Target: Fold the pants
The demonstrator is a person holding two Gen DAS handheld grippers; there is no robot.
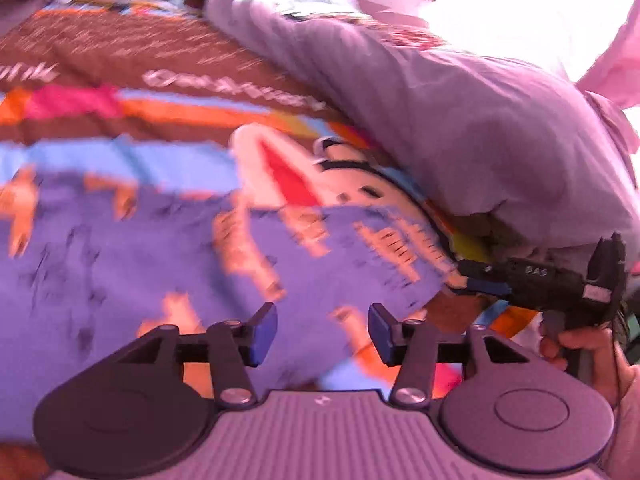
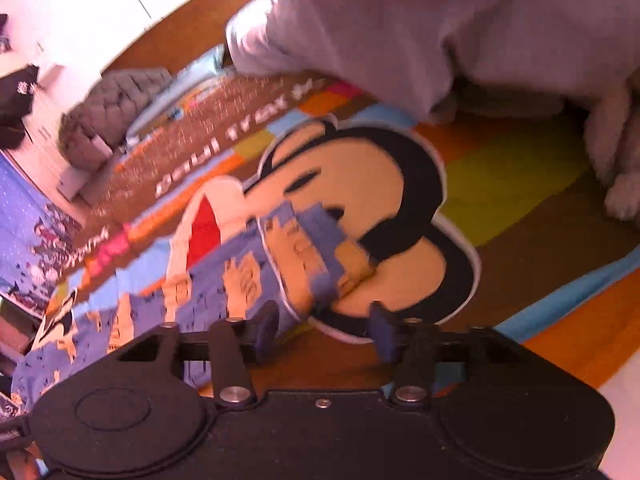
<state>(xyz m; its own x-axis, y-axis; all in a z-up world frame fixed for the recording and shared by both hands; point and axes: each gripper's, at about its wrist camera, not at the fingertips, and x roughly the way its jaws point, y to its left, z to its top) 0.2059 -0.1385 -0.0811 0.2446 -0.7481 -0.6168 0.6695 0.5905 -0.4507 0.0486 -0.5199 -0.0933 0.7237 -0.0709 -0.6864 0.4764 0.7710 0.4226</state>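
The pants point(image 1: 140, 248) are blue-violet with orange prints and lie spread flat on a colourful cartoon bedspread point(image 1: 180, 60). My left gripper point(image 1: 322, 330) hovers just above them, open, with nothing between its blue pads. In the right wrist view the pants point(image 2: 208, 292) run from the lower left to a bunched end point(image 2: 312, 256) over the cartoon face. My right gripper point(image 2: 324, 332) stands open just short of that end, its pads not pressing on the cloth. The right gripper's black housing point(image 1: 540, 276), held by a hand point(image 1: 584, 352), shows at the right edge of the left wrist view.
A bulky pale lilac-grey duvet point(image 1: 440, 100) lies heaped along the far side of the bed point(image 2: 500, 168). A grey quilted cushion point(image 2: 112, 108) sits at the bed's far left, with white cupboard doors point(image 2: 100, 0) behind it. Something white and fluffy point(image 2: 616, 152) is at the right.
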